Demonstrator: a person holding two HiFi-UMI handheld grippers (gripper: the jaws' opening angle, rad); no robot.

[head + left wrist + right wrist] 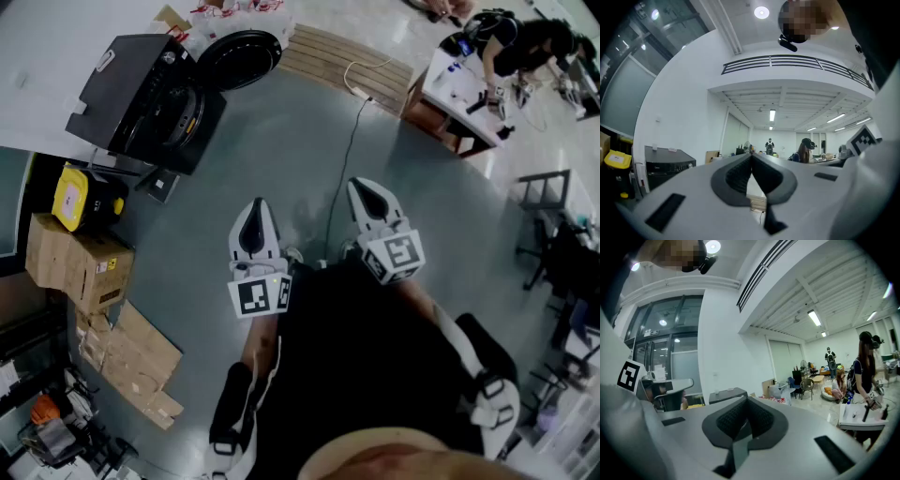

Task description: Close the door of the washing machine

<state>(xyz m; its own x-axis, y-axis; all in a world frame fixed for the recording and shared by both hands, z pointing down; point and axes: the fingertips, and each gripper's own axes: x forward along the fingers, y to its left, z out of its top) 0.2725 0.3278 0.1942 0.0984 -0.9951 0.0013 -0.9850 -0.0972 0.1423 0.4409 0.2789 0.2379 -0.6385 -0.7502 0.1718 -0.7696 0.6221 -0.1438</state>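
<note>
An open-plan lab or test hall, not a home. At the upper left of the head view the washing machine [141,94] stands loose on a bare grey floor [281,159], near cardboard boxes [80,267] and a wooden pallet [342,58]. A cable [342,178] trails across the floor. At upper right a person [525,42] works at a white bench [459,89]. Strip lights [772,115] and glass partitions [665,348] mark the room.

Blk washer [141,89], yellow case [73,199], brown cartons [80,267], grey floor [281,159], pale wood pallet [342,58]
</note>
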